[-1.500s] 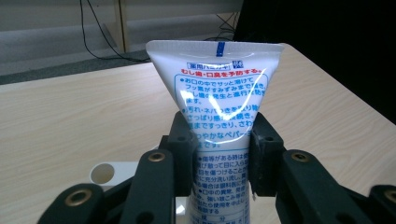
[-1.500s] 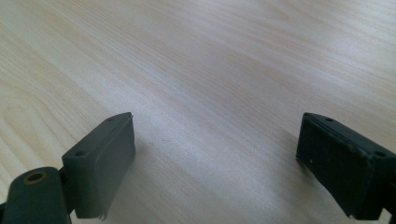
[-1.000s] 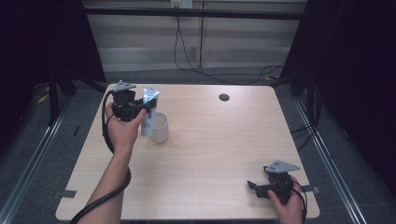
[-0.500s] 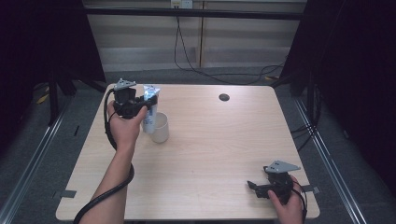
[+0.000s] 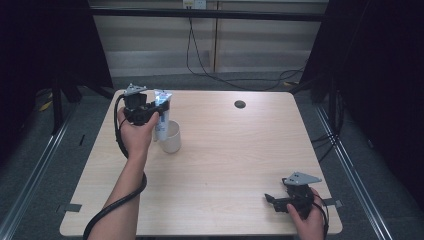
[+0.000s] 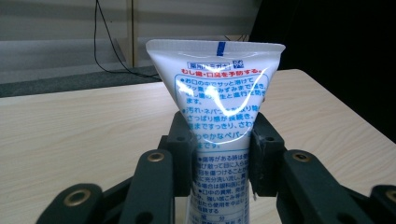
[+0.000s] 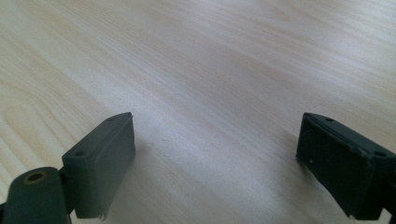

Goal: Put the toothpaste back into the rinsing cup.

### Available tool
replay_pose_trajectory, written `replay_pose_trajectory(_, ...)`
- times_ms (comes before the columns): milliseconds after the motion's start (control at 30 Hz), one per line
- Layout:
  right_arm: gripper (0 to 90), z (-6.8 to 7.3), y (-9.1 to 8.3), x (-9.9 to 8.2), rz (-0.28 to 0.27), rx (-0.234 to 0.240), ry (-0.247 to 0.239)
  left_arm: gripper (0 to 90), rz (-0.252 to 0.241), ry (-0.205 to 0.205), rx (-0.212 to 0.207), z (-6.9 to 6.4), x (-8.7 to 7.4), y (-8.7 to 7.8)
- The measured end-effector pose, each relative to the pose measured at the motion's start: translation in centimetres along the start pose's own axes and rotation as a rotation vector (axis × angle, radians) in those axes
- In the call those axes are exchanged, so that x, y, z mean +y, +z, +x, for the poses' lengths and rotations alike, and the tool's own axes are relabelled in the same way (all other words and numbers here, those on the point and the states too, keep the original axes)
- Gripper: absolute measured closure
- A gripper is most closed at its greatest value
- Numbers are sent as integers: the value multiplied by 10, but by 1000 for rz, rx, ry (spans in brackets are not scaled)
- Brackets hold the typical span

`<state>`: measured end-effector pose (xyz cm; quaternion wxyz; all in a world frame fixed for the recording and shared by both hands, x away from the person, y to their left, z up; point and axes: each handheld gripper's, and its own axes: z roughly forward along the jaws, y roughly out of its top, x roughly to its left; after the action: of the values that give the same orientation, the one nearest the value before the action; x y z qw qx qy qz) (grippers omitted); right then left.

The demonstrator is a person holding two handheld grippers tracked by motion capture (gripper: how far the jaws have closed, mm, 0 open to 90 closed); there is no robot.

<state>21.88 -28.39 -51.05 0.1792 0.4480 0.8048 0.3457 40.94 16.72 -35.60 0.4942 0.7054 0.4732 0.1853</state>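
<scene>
While my left claw (image 6: pixel 219 154) is clamped on the toothpaste tube (image 6: pixel 219 102), crimped end up, the tube's lower end sits at the white cup (image 5: pixel 171 137) near the bench's (image 5: pixel 240 165) far left. Right claw (image 7: pixel 215 163) rests wide apart, holding nothing, near right bench edge. Risk: soft tube buckles or slips in the grip, tipping the light cup.

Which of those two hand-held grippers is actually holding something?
The left hand-held gripper, clamped on the white tube over the cup. The right hand-held gripper is open.
</scene>
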Motion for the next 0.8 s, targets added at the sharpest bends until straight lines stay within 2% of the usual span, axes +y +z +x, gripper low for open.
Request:
replay_pose_trajectory(233,111,0,0,0,1,-2,1,668,-19,13,1,-2,2,8)
replay_pose_trajectory(600,110,0,0,0,1,-2,0,665,-5,34,3,-5,2,24)
replay_pose_trajectory(800,111,0,0,0,1,0,1,664,-2,28,15,-2,-1,29)
